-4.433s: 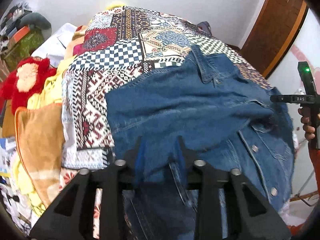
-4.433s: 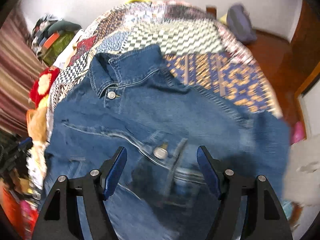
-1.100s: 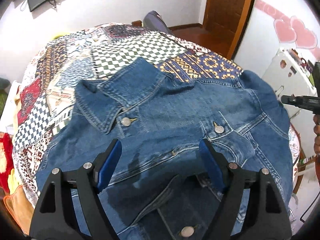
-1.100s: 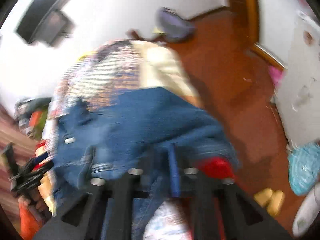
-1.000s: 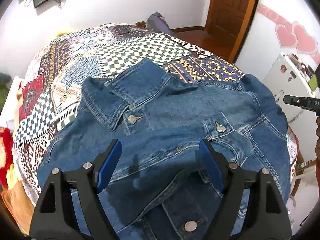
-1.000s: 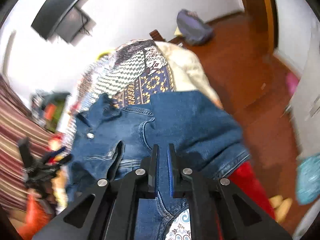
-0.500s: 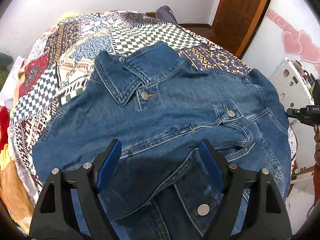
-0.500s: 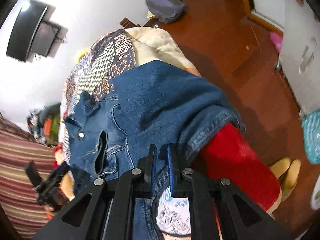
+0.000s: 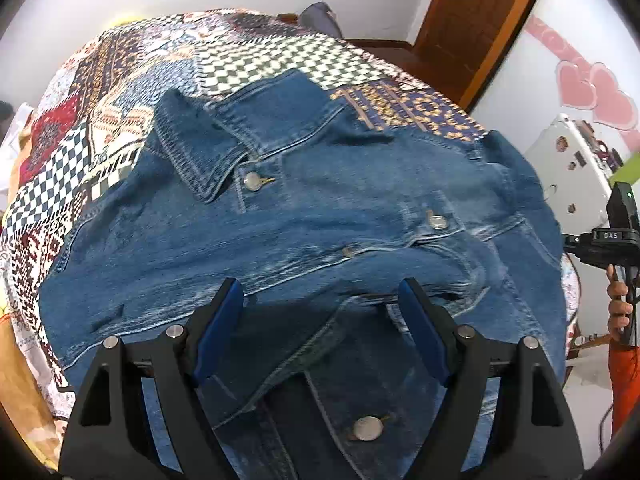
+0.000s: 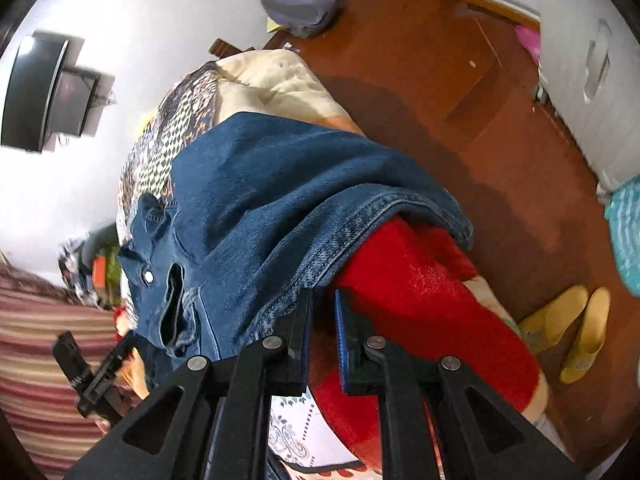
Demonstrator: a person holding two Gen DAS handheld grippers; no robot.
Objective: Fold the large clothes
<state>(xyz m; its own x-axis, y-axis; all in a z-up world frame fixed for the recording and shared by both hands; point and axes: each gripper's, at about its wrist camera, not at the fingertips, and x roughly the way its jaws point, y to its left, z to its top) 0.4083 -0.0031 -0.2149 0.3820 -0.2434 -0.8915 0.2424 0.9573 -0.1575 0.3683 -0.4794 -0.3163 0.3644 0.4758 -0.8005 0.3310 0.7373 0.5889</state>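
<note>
Lying front-up across the patchwork bedspread (image 9: 248,56), the denim jacket (image 9: 320,216) spreads collar-away. Above it hovers the left gripper (image 9: 320,320), spread wide, grasping nothing. At the bed's edge, the right gripper (image 10: 322,312) is nearly closed beside the jacket's hem.

Jacket (image 9: 320,208) on quilt (image 9: 120,92), overhanging edge.

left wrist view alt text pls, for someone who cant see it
A blue denim jacket lies front-up, collar away from the camera, on a patchwork bedspread. The open left gripper hovers over its lower front, and the right gripper is at the right edge.
</note>
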